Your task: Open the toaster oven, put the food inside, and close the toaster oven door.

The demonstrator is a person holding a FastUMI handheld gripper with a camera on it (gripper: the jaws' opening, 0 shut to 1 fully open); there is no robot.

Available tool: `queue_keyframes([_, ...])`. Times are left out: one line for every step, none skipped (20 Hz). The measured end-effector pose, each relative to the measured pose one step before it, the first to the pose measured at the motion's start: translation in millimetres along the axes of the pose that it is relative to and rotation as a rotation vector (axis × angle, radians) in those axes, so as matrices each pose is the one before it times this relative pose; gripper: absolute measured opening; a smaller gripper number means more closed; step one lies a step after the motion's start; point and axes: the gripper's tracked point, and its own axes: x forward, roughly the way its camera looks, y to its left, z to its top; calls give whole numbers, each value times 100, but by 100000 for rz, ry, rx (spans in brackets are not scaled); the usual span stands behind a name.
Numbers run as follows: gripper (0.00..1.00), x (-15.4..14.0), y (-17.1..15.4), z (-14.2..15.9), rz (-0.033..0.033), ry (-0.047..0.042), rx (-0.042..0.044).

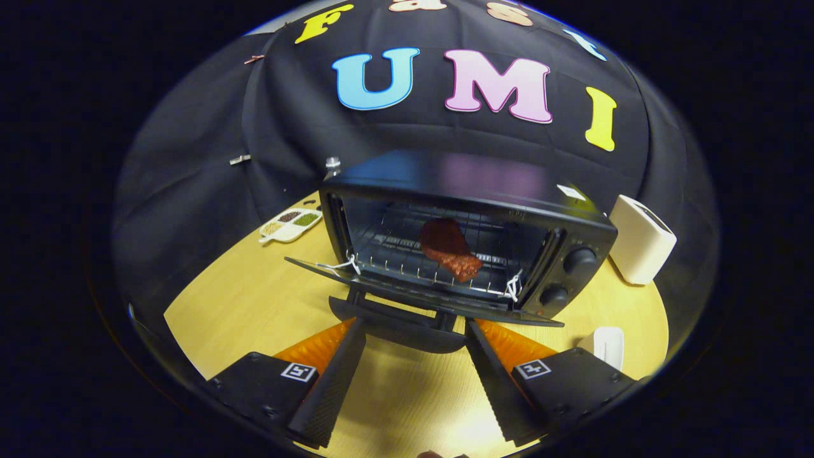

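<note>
Looking forward along the gripper [410, 331] at a black toaster oven [467, 235] sitting on the round wooden table [254, 299], just ahead of the fingertips. Standing wide apart, jaws gripping nothing, with bare tabletop showing between the two black ribbed fingers [331, 381]. Reaching up to the handle [397, 327] of the oven door [420, 299], one fingertip at each end of it; touching or just short, hard to tell. Hanging fully open, that door, lying flat toward the near side, with white cord [343, 264] tied at both corners of the opening. Resting inside on the wire rack [394, 245], a reddish-brown piece of food [448, 249], tilting down toward the right and sitting roughly in the middle of the cavity. Showing two round black knobs [580, 261] on the oven's right-hand panel, one above the other.

Lying to the left of the oven and farther back, a white divided tray [289, 224] holding small heaps of green, brown and pale bits. Peeking up behind the oven's far left corner, a small clear bottle top [332, 165]. Standing well to the right of the oven, a white boxy toaster [642, 238]. Sitting near the right finger, at the table's near right edge, a small white object [608, 346], too cropped to identify.
</note>
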Motion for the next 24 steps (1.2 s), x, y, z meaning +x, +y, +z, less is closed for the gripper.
queue_keyframes([97,166,-230,949,-7,-1536,1448])
queue_keyframes([97,303,-165,889,-73,-1190,1586])
queue_keyframes([98,448,-337,1033,-263,-927,988])
queue_keyframes([98,430,-419,903,-1048,-1087,375])
queue_keyframes([98,403,-465,632,-1071,-937,45])
queue_keyframes([99,295,-336,579,-858,-560,1138])
queue_keyframes([99,59,-86,368,-262,-351,2500])
queue_keyframes([98,-166,-175,105,-638,35,2584])
queue_keyframes([98,-279,-232,303,-1047,-909,526])
queue_keyframes([98,-303,-67,342,-957,-1798,-1026])
queue_keyframes([98,-957,237,-226,-519,-1617,-2076])
queue_keyframes([98,-828,66,485,130,-1361,-2427])
queue_keyframes([98,-691,-26,660,-139,-1732,-2217])
queue_keyframes([98,-704,-225,784,-286,-2231,-1402])
queue_keyframes([98,-814,-100,860,-159,-2222,-131])
queue_keyframes([98,-736,-89,959,-339,-2469,498])
queue_keyframes([98,-990,-247,1021,-664,-2865,401])
queue_keyframes([99,-855,-353,1098,-1155,-2932,54])
queue_keyframes([99,-876,-505,1100,-1339,-2712,101])
queue_keyframes([99,-991,-485,948,-1361,-2500,139])
queue_keyframes([98,-980,-710,927,-1772,-2137,432])
queue_keyframes([98,-1080,-705,962,-1768,-1964,838])
queue_keyframes([98,-989,-721,942,-1714,-2239,813])
queue_keyframes([98,-864,-883,1135,-1760,-2374,455])
